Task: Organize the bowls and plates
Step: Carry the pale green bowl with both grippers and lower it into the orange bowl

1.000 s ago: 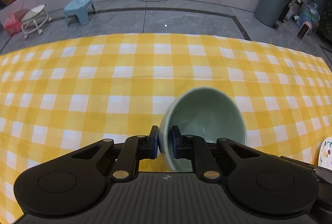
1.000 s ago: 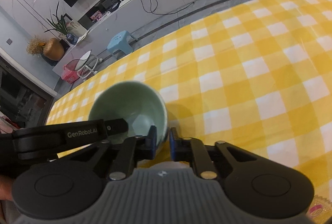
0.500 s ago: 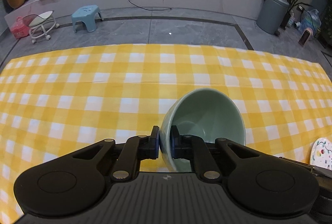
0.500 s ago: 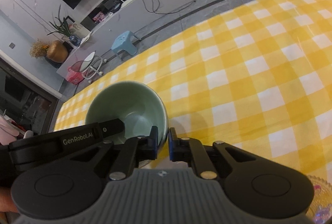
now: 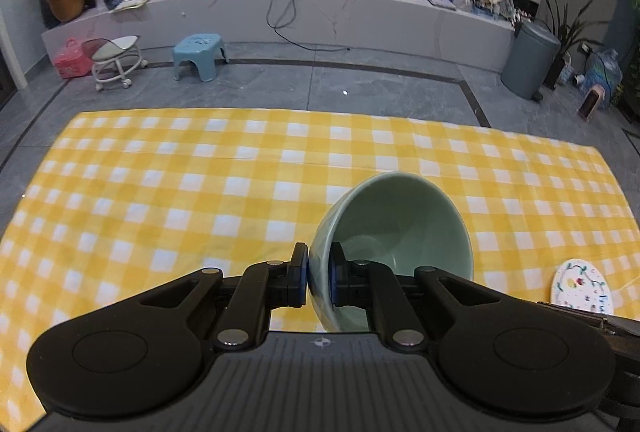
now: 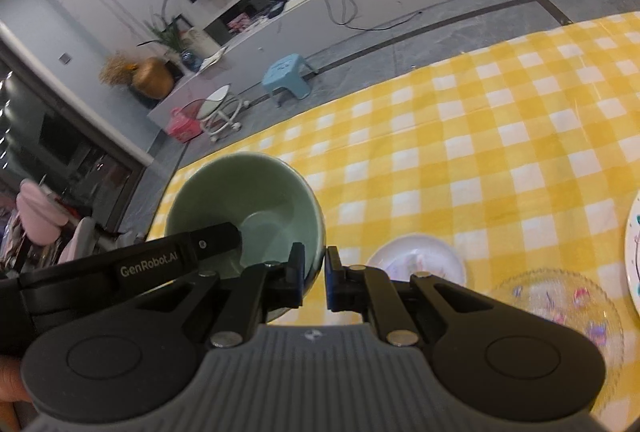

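green bowl (image 5: 394, 232): above yellow checked cloth (image 5: 168, 191), tilted | left gripper (image 5: 319, 274): clamps bowl's left rim | right gripper (image 6: 315, 278): clamps its right rim | cloth left of bowl bare to edge | white dish (image 6: 416, 260), glass plate (image 6: 560, 306) right of bowl

Bowl (image 5: 394, 220): plain pale green in + out. Tablecloth (image 5: 200, 191): yellow/white check. Small plate (image 5: 581, 287) at cloth's right edge: white w/ multicolour doodles. Near edge, right view: plain white saucer (image 6: 416, 258); clear glass plate (image 6: 560, 302) w/ pink + blue specks. Grippers: black, blue pads (image 5: 303, 274). Stool (image 5: 199, 52) off the cloth: light blue.
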### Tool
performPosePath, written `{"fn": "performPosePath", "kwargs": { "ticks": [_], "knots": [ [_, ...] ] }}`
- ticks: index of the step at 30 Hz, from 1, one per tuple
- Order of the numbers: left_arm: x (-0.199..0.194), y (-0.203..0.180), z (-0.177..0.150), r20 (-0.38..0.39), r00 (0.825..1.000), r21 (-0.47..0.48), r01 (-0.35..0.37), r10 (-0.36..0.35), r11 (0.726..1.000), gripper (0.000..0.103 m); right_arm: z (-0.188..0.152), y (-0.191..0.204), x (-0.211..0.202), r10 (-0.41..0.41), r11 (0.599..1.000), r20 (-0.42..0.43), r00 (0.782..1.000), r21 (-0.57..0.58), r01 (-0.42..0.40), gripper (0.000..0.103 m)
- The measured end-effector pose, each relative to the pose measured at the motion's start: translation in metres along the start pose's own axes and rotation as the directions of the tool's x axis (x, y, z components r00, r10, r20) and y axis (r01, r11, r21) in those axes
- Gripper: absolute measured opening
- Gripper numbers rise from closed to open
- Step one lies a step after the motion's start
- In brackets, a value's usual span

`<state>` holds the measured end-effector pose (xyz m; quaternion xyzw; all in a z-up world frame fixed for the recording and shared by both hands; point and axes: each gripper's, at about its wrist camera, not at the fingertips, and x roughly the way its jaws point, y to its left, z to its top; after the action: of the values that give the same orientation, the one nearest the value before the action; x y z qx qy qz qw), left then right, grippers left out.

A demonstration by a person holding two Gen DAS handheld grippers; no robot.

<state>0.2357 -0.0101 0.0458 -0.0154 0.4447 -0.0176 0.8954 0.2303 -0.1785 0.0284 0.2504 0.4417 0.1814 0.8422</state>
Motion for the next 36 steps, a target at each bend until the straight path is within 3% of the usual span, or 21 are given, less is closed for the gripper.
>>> {"fn": "performPosePath", "kwargs": {
  "ticks": [9,16,27,36],
  "knots": [
    [-0.062,0.017,-0.025,0.012,1.000,-0.109,0.007,-0.006,0.994,0.011,-0.036,0.042,-0.062,0.020,0.993,0.022,1.000,-0.115,-0.017,0.008],
    [-0.079,0.026,-0.059,-0.041,0.999,-0.144,0.025,-0.032,0.989,0.011,-0.074,0.041,-0.091,0.024,0.994,-0.010,1.000,-0.106,-0.025,0.008],
    [-0.083,0.054,-0.114,-0.142,0.986,-0.253,0.046,-0.084,0.966,0.011,-0.113,0.047,-0.090,-0.001,0.994,-0.098,0.995,-0.112,-0.010,0.007],
    [-0.065,0.072,-0.136,-0.219,0.966,-0.318,0.062,-0.137,0.946,0.012,-0.126,0.047,-0.072,-0.042,0.991,-0.144,0.989,-0.131,0.023,0.006]
  ]
}}
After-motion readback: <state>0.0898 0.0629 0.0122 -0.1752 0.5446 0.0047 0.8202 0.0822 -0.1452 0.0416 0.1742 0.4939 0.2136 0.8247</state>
